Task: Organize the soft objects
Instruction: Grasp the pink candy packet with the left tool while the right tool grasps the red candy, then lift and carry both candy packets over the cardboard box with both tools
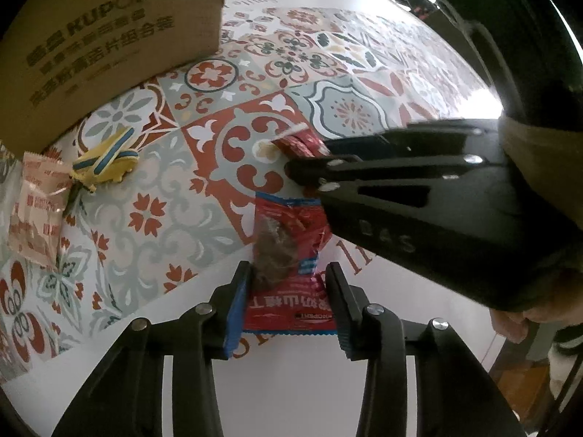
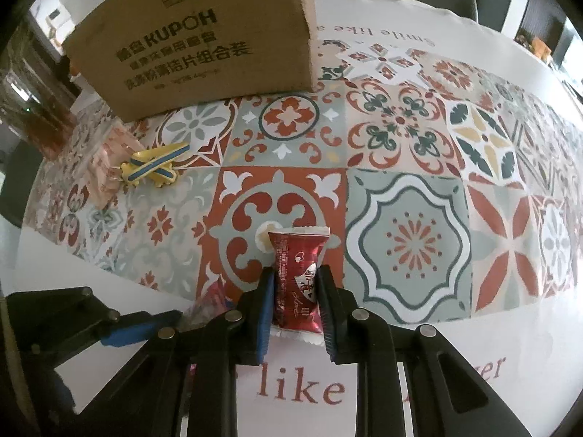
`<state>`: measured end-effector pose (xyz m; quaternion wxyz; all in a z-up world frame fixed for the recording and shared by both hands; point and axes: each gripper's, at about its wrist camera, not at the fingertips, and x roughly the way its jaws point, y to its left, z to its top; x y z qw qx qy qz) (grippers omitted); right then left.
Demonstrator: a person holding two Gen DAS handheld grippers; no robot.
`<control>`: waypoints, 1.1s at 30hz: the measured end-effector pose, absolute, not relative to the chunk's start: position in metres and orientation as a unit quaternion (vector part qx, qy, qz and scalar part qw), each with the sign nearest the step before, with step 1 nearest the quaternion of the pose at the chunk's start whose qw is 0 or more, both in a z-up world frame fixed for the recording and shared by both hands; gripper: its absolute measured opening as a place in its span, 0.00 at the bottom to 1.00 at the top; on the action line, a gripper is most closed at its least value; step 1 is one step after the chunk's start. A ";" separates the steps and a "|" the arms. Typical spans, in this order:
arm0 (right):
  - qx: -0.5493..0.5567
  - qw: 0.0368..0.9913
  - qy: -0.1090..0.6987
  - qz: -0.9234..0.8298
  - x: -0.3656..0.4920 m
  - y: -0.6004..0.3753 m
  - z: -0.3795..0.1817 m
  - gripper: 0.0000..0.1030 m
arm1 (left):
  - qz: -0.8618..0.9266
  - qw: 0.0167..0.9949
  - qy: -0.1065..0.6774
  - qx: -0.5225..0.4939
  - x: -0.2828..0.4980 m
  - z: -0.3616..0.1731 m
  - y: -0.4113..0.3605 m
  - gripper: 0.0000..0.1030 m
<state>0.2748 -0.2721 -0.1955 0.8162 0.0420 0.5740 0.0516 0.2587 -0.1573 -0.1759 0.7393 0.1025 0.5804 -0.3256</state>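
Pointing steeply down at the patterned tablecloth, both grippers work side by side near the table's front edge. The right gripper is clenched on a dark red candy packet, its pads pressing the wrapper's two sides. The left gripper straddles a red snack packet with a clear window; its blue-faced finger touches the packet's left edge and the other finger sits against its right edge, but whether it truly pinches I cannot tell.

The left wrist view shows what the right one misses: the whole snack packet, the right gripper's black body crossing in from the right, and part of a hand at the lower right edge. It catches only the candy packet's far end. The right wrist view shows the candy packet in full, plus the left gripper at lower left (the snack packet is just a crumpled glimpse there).

Farther off to the left, both views show a cardboard box, a yellow and blue toy and a pale pink packet beside it.
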 end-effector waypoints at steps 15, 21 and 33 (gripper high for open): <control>0.056 0.831 0.552 0.045 0.254 -0.275 -0.180 0.24 | -0.261 0.787 0.559 0.013 0.244 -0.168 -0.115 0.37; 0.055 0.843 0.533 0.048 0.248 -0.267 -0.167 0.24 | -0.235 0.813 0.532 -0.007 0.241 -0.154 -0.099 0.37; 0.059 0.869 0.487 0.060 0.247 -0.248 -0.128 0.24 | -0.202 0.861 0.467 -0.025 0.240 -0.109 -0.070 0.37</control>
